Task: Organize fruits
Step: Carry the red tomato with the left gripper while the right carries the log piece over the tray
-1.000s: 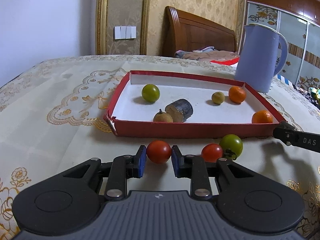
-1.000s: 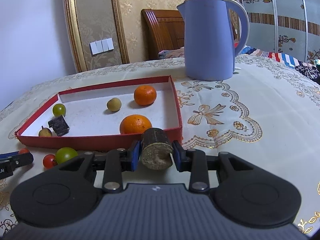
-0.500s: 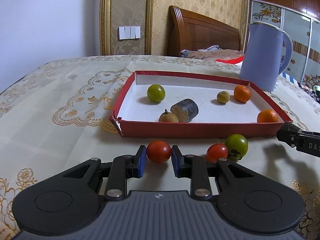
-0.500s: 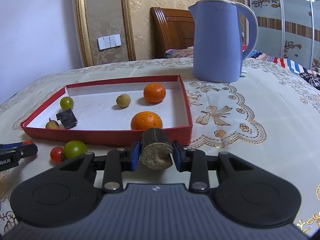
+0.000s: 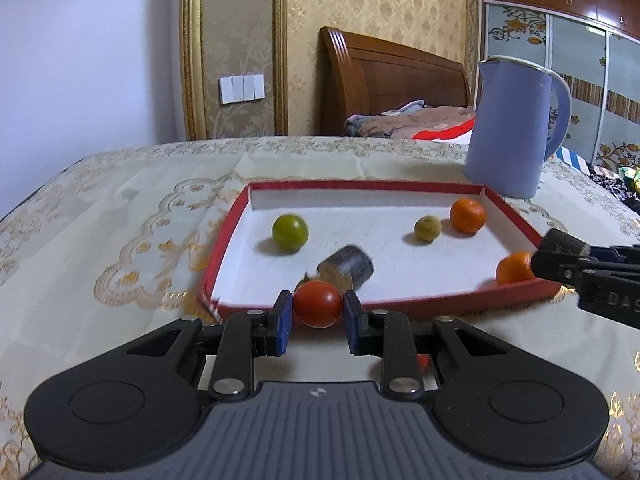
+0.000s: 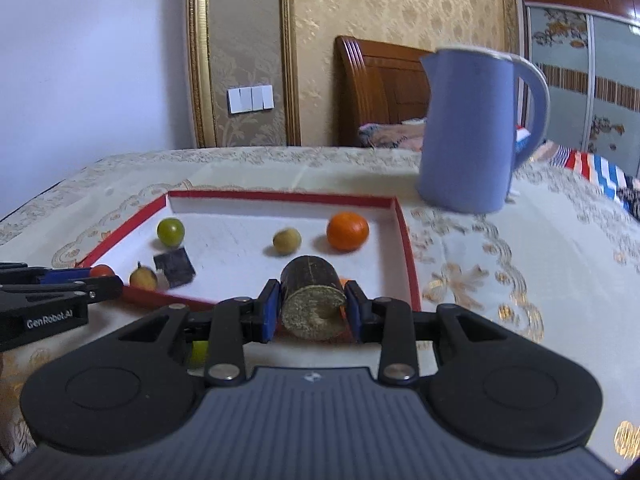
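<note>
My left gripper (image 5: 315, 318) is shut on a red tomato (image 5: 318, 304), held above the near rim of the red tray (image 5: 400, 307). My right gripper (image 6: 312, 312) is shut on a brown cylinder piece (image 6: 313, 300), also held above the tray's (image 6: 408, 248) near edge. In the tray lie a green fruit (image 5: 290, 233), a dark cylinder (image 5: 347, 268), a small yellowish fruit (image 5: 427, 229) and two oranges (image 5: 468, 215) (image 5: 514, 267). A small brown fruit (image 6: 143, 277) sits near the tray's front left.
A blue kettle (image 5: 516, 128) stands behind the tray's far right corner. A green tomato (image 6: 199, 353) lies on the tablecloth under my right gripper. A wooden headboard (image 5: 388, 80) and bedding are behind the table.
Both grippers have lifted and moved forward over the tray's near edge with their loads. The tomatoes left on the cloth have dropped out of the left view.
</note>
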The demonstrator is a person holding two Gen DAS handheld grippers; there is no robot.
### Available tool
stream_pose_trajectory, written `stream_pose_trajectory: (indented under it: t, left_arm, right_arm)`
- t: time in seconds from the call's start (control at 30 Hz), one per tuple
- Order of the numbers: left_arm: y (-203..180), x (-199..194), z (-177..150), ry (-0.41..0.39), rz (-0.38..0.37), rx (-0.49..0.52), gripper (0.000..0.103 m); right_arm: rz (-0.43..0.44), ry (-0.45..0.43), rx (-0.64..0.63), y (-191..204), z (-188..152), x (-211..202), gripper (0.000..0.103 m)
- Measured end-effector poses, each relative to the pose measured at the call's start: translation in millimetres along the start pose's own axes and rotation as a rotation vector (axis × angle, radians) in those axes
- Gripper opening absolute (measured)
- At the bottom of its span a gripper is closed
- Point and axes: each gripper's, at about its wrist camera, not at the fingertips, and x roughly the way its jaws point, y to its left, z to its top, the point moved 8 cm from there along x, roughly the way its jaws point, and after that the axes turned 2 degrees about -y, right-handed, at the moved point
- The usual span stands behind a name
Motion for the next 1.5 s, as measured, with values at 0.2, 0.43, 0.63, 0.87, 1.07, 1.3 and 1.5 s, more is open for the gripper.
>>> stream_pose_trajectory:
  t: [0.2,0.43,0.63,0.87,1.07,1.3,1.5]
  left_arm:
    - [-6.9,16.7,10.9,0.0,-0.005,0.015,0.026]
    - [-5.7,38.3,21.0,0.005,0.002,0.006,0.026]
    - [-3.7,62.2,31.4,0.027,0.032,-0.002,0.026]
    - [-3.0,84.6,35.1,0.049,0.049,0.005,0.026]
    - [-0.4,99.6,37.6,0.066,0.072,0.002,0.026]
    - [-1.7,106.7,44.0,0.035,0.099,0.018,0.026]
    - [-7.8,113.8,49.6,0.013,0.094,0.04,0.026]
  right_arm:
    - [0.012,0.029,0.001,6.9,8.6,29.4,0.033]
    - [0.008,0.062,-0.024,15.3,7.6,56.8,0.033]
    - [-0.007,0.095,-0.039,18.6,7.9,81.5,0.033]
    - [-0.011,0.129,-0.009,13.5,6.4,99.1,0.033]
    - [-0.023,0.149,-0.011,15.5,8.3,116.0,0.033]
    - [-0.05,0.175,0.009,8.6,7.7,134.5,0.033]
    - [-0.059,0.177,0.023,4.0,8.7,139.8,0.031]
